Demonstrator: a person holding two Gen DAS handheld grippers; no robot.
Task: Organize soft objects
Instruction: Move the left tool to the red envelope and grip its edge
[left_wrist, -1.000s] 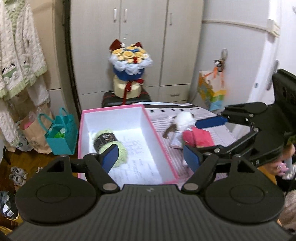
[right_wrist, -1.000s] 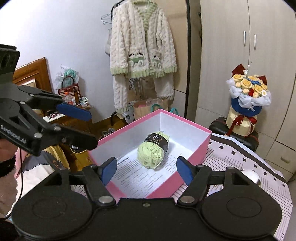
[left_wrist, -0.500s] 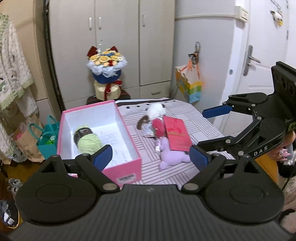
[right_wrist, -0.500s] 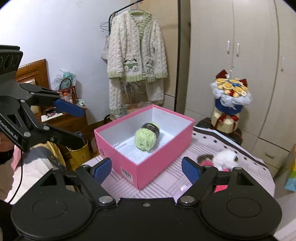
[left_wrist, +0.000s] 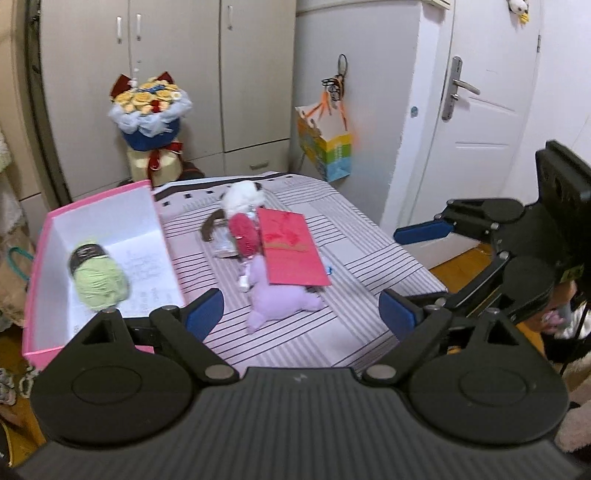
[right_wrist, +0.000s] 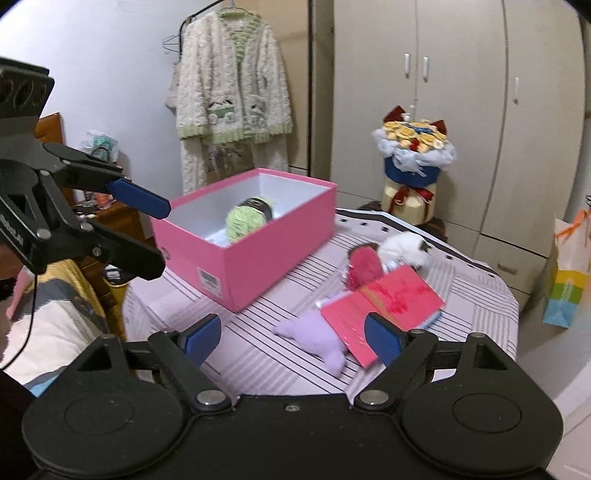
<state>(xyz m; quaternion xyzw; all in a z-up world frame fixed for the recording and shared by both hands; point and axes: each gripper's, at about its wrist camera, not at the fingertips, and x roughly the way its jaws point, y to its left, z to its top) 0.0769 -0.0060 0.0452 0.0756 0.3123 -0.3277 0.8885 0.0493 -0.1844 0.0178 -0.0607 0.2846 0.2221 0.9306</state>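
Both grippers have swung away from the pink box (left_wrist: 44, 236) toward the pile on the striped table (left_wrist: 369, 258), and their jaws have just been opening, with nothing between them. On the left gripper (left_wrist: 301, 314) the blue pads stand wide and empty above the near edge; the right gripper (right_wrist: 291, 338) is likewise spread and holds nothing. Just beyond lies the purple plush (left_wrist: 280, 299), half under a stiff red envelope (left_wrist: 291, 251), near the table's middle. Further back sit a red fuzzy item (left_wrist: 242, 232) and a white plush (left_wrist: 240, 194). Green yarn (left_wrist: 98, 277) already rests in the box at the left edge. The purple plush looks light and squashy; pinching its exposed body clear of the envelope seems safest.
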